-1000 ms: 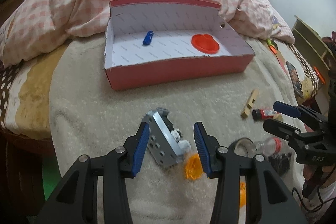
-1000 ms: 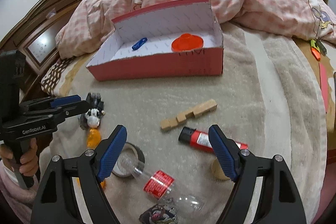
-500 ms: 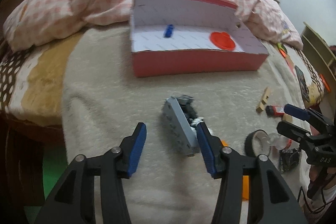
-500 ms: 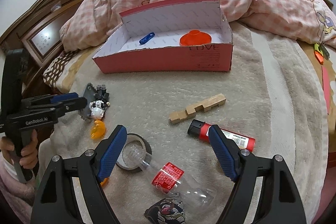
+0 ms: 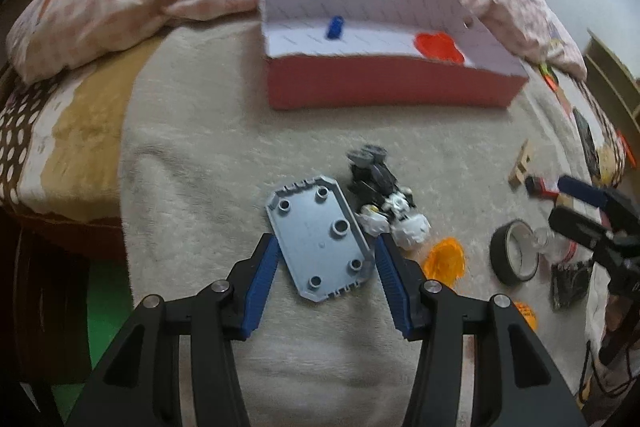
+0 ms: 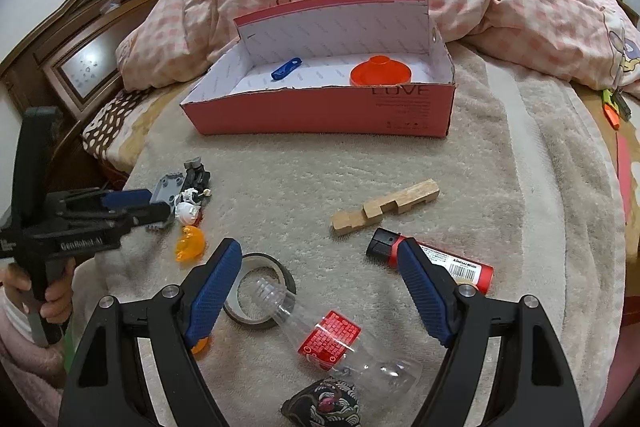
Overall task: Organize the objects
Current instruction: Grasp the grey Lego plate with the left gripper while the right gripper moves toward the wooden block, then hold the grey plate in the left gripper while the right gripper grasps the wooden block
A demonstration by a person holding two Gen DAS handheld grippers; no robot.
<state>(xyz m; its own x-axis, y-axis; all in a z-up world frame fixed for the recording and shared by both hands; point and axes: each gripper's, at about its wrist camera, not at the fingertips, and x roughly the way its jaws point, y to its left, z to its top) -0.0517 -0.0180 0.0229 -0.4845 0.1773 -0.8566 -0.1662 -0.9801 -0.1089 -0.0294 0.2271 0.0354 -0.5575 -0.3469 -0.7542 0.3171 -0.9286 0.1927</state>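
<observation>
Your grey toy-brick plate [image 5: 321, 240] now lies flat on the cream blanket [image 5: 200, 155], studs-down face up, low in the centre of the left wrist view; a second ago it stood tilted on edge. Your left gripper [image 5: 325, 281] has just been opening and its blue pads now straddle the plate's near end without visibly pressing it, so I judge the plate is not yet gripped and needs a fresh pinch across its narrow sides before it can go to the box.

The plate is a long octagon with round holes and notched ends, joined to a black-and-white brick figure [image 5: 384, 203] at its upper right (whether firmly, I cannot tell). An orange translucent piece [image 5: 445, 259] lies just right of it. The pink cardboard box [image 5: 384, 87] sits in the upper centre, holding a blue clip [image 5: 333, 27] and an orange-red lid [image 5: 438, 46].

Your right gripper [image 6: 318, 295] hangs spread wide and empty over a clear plastic bottle [image 6: 332, 339].
</observation>
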